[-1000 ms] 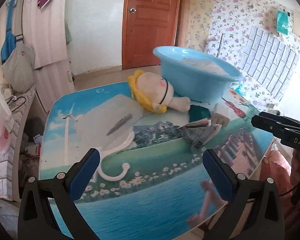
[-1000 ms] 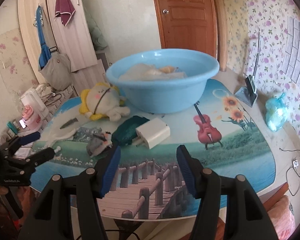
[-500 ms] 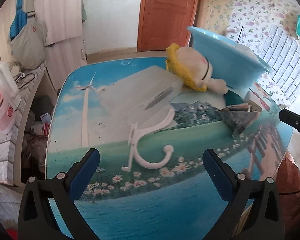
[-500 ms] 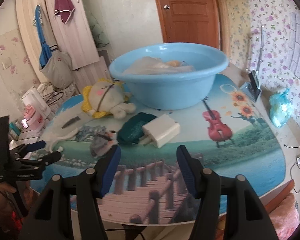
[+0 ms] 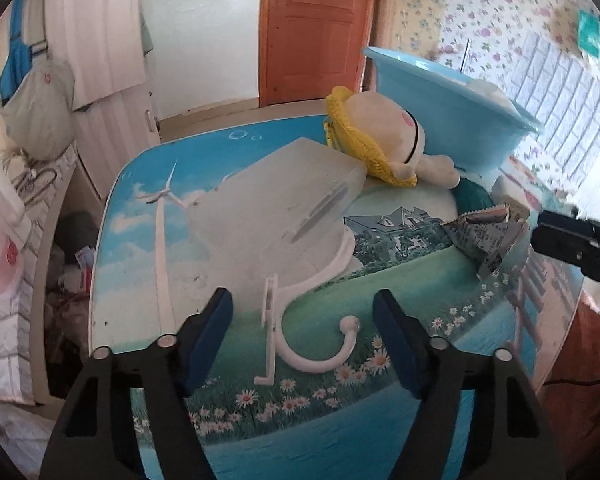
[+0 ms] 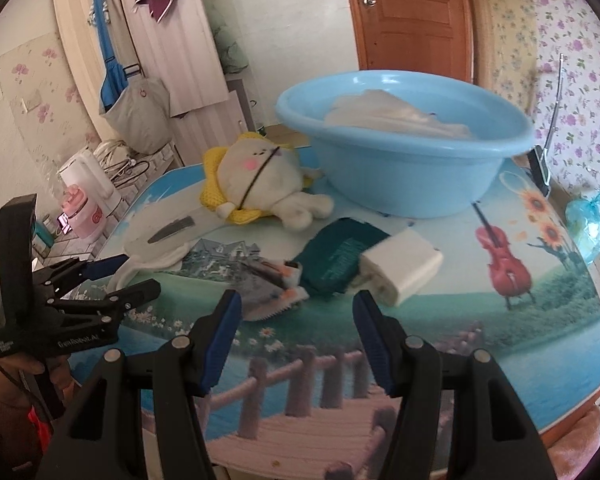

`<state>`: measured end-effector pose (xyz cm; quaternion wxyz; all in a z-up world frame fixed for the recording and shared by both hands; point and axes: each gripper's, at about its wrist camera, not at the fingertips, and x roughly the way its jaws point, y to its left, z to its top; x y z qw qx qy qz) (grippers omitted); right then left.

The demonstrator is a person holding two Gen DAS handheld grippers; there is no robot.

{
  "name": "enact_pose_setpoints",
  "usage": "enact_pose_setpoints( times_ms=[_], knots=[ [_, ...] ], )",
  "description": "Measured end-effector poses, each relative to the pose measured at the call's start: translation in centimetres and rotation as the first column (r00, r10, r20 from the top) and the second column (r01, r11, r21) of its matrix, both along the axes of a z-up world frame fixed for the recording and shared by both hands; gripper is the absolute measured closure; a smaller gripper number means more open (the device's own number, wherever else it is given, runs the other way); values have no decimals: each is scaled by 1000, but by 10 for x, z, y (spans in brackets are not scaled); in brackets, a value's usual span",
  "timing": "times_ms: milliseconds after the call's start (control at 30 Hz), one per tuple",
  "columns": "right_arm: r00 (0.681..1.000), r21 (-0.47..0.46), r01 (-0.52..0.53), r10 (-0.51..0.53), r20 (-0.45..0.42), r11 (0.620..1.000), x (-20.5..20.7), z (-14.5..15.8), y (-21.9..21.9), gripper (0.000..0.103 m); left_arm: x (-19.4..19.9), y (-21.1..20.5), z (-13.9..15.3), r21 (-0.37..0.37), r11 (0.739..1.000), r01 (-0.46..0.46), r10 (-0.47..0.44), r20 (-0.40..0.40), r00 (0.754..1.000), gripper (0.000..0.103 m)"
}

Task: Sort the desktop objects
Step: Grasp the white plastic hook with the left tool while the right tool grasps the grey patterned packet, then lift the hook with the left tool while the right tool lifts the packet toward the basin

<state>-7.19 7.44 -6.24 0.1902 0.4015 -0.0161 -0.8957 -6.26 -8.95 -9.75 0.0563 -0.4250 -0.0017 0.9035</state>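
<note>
At the left edge of the picture-printed table [image 5: 148, 208], the left gripper [image 5: 304, 340] hangs with its jaws parted and empty on either side of the white plastic hook [image 5: 300, 328], whose frosted clear backing plate [image 5: 276, 200] lies flat just beyond it. Further right, the yellow-hooded plush toy [image 6: 260, 176] lies against the blue basin [image 6: 404, 160] holding white cloth, and the folded printed packet [image 6: 272, 280], dark green pouch [image 6: 340, 256] and white charger block [image 6: 404, 268] sit side by side. The right gripper [image 6: 296, 336] hovers released and empty just in front of that cluster.
</note>
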Motion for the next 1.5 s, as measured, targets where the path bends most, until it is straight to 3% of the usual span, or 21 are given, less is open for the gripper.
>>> enact_pose_setpoints(
  times_ms=[167, 400, 533, 833, 1300, 1500],
  knots=[
    [999, 29, -32, 33, -6, 999, -6, -4, -19, 45, 1, 7, 2, -20, 999, 41, -42, -17, 999, 56],
    [998, 89, -66, 65, 18, 994, -12, -19, -39, 45, 5, 7, 1, -9, 998, 63, -63, -21, 998, 56],
    [996, 118, -83, 81, 22, 989, -12, -24, -41, 58, 8, 11, 2, 2, 997, 74, -74, -18, 997, 56],
    [997, 72, -79, 79, -1, 994, 1, -11, -19, 68, 20, 18, 6, 20, 996, 89, -89, -19, 996, 56],
    [999, 25, 15, -15, -30, 1000, 24, 1, 39, 68, 31, 61, 17, 4, 986, 165, -165, -26, 986, 56],
    [998, 40, 58, -57, -18, 998, 29, -6, 58, 68, 31, 69, 10, 12, 988, 153, -153, -7, 988, 56]
  ],
)
